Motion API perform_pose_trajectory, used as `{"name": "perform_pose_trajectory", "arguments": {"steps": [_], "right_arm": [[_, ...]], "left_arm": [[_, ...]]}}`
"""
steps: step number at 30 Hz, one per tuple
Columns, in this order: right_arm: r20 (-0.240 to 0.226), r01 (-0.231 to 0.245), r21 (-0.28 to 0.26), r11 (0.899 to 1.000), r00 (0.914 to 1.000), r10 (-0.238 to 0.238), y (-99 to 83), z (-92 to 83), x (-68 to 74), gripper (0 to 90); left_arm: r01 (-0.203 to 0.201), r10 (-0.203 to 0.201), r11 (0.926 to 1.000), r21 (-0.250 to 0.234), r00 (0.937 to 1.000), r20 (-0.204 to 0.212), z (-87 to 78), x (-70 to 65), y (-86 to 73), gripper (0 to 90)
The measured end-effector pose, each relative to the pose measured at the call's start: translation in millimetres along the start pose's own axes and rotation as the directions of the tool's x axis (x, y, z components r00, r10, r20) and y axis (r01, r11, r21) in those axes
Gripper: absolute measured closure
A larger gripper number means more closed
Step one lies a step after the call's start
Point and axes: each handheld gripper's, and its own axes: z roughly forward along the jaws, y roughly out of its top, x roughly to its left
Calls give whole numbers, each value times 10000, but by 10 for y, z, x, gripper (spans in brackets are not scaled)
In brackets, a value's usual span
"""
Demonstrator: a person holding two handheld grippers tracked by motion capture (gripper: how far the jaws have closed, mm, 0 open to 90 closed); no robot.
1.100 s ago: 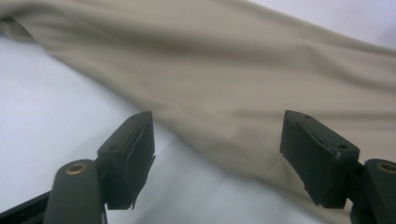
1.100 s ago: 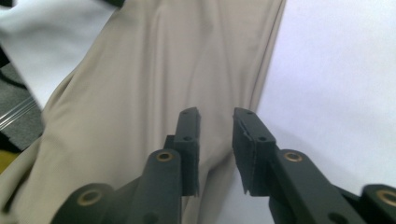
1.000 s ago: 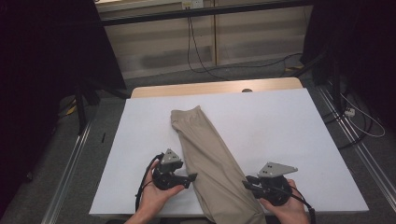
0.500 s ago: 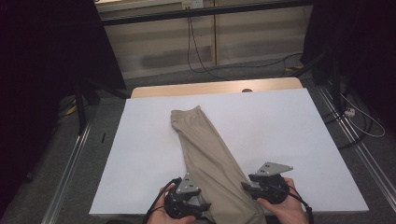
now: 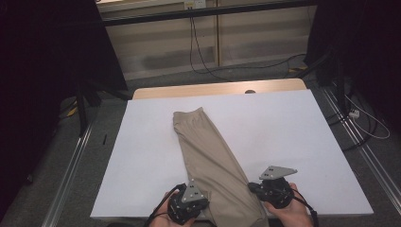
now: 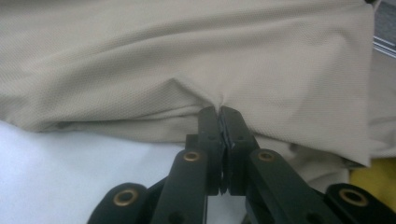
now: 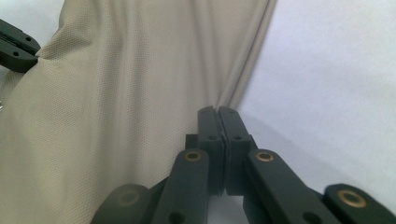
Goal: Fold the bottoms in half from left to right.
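Beige trousers (image 5: 208,151), folded into a long strip, lie slantwise on the white table cover (image 5: 293,132), their near end at the front edge. My left gripper (image 5: 206,205) has just been closing and is shut on the cloth's near left edge. In the left gripper view the left gripper (image 6: 219,112) pinches a pucker of the fabric (image 6: 187,60). My right gripper (image 5: 251,187) has also just closed and is shut on the near right edge. In the right gripper view the right gripper (image 7: 217,111) clamps the hem of the cloth (image 7: 116,93), with the left gripper's jaw tip (image 7: 16,44) at the far left.
A wooden tabletop strip (image 5: 217,89) shows beyond the white cover. Metal rails (image 5: 71,161) run along both sides on the grey floor. Cables (image 5: 203,52) lie behind the table. Something yellow (image 6: 373,186) sits past the cloth in the left gripper view.
My left gripper moved from beside the trousers' left edge toward the front edge and onto the cloth. Both grippers' jaws closed on the fabric. The right hand stayed put.
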Motion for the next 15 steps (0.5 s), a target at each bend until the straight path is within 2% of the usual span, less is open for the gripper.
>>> {"name": "perform_pose_trajectory", "arguments": {"steps": [2, 6, 11, 12, 13, 15], "right_arm": [[30, 45, 116, 9999, 10000, -45, -7, -32, 26, 897], [-206, -119, 147, 9998, 9997, 122, -82, -129, 74, 899], [-416, -305, 146, 9994, 9986, 311, -212, -266, 187, 899], [-459, -282, 190, 9994, 9985, 291, -246, -282, 218, 900], [-461, -250, 190, 9995, 9986, 258, -272, -302, 253, 899], [-592, -204, 161, 9997, 9980, 213, -315, -342, 317, 899]], "left_arm": [[-1, -2, 9999, 143, 9998, 218, -31, 14, -17, 891], [90, -107, 9995, 291, 9981, 599, -64, 31, -25, 892], [147, -178, 9994, 321, 9949, 992, -153, -56, -146, 893], [48, -90, 9992, 393, 9942, 1071, -175, -68, -172, 893], [165, -198, 9994, 296, 9931, 1156, -189, -90, -198, 893], [131, -174, 9993, 350, 9919, 1258, -227, -105, -231, 893]]}}
